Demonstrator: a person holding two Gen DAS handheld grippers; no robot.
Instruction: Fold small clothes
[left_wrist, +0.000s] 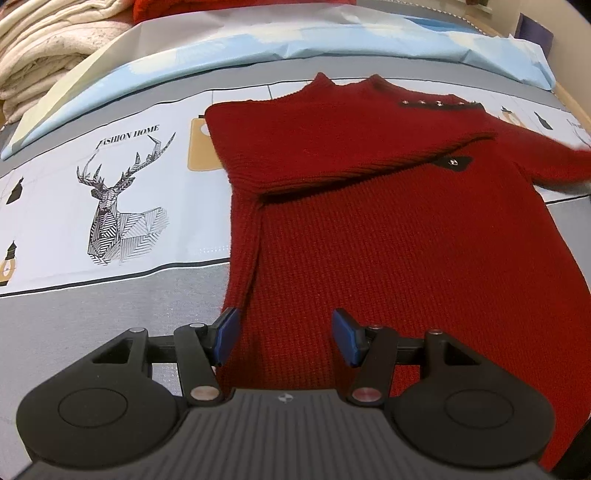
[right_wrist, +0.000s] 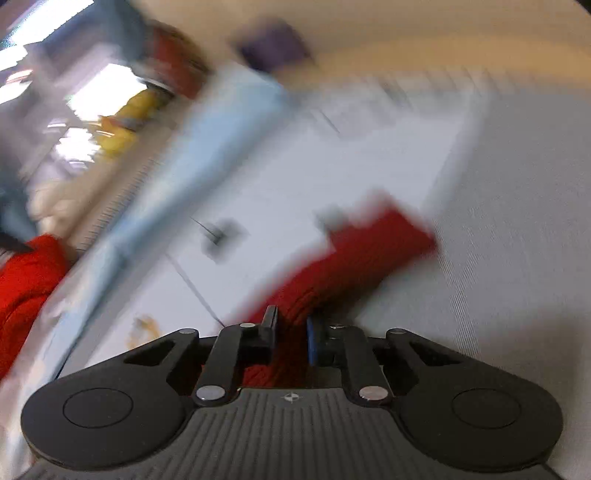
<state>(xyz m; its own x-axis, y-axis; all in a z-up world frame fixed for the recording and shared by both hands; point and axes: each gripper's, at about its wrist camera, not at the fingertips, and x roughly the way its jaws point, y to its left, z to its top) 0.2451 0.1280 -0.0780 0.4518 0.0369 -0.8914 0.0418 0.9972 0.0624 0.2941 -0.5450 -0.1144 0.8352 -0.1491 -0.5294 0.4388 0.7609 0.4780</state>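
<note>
sweater: red knit sweater (left_wrist: 369, 229) lies flat on the bed sheet (left_wrist: 110, 295), right of the deer print (left_wrist: 122, 206)
left tongs (left_wrist: 284, 336): released, over its hem
right tongs (right_wrist: 291, 332): I have them clenched on the sleeve (right_wrist: 362, 251)
step: I'd lay that sleeve flat across the chest

Deer-print bed sheet (left_wrist: 122, 229) — red sweater (left_wrist: 388, 229) and folded blankets (left_wrist: 40, 55) on it.

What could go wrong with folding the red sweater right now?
The right tool pinches only a narrow strip of the sleeve, so the knit could slip out mid-fold. The left tool is open over the red sweater and pins nothing, so a pull on the sleeve might drag the whole sweater across the bedsheet. The other sleeve, already folded across the chest, could come undone.
</note>
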